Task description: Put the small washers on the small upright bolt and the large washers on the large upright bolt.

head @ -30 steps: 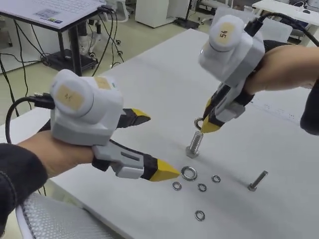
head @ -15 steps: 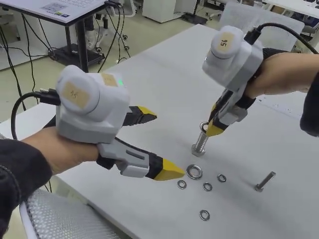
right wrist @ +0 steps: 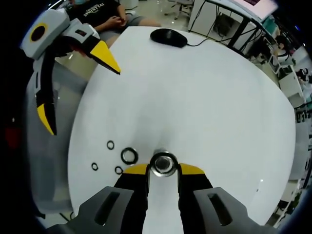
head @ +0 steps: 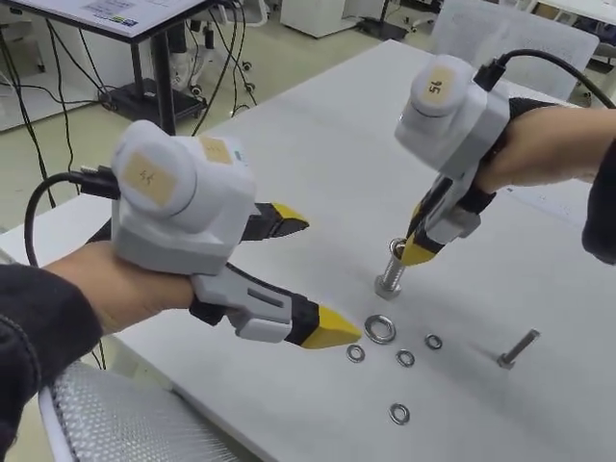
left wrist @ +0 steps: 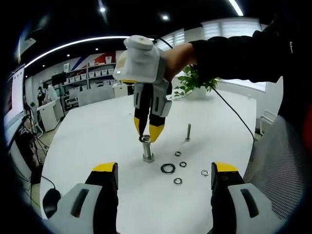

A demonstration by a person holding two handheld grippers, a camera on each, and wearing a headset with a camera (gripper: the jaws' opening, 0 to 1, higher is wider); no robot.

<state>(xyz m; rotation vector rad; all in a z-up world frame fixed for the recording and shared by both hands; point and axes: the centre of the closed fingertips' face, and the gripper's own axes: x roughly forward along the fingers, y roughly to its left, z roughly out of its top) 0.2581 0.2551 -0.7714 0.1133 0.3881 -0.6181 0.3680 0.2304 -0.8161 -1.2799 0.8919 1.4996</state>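
Note:
My right gripper (head: 409,252) is shut on a large washer (right wrist: 164,163) and holds it right at the top of the large upright bolt (head: 389,279). In the left gripper view that held washer (left wrist: 145,139) sits on the bolt's (left wrist: 147,152) tip. A second large washer (head: 380,329) lies flat on the table just in front of the bolt, with several small washers (head: 405,358) around it. The small bolt (head: 518,348) stands to the right. My left gripper (head: 313,274) hovers open left of the washers, holding nothing.
The white table (head: 318,144) stretches far behind the bolts. Its near edge runs under my left hand, with a mesh chair back (head: 106,423) below it. A desk with dangling cables (head: 207,67) stands on the floor at the far left.
My right gripper has carried the large washer to the right and down, from beside the bolt's top onto its tip. The left gripper has stayed open, roughly in place.

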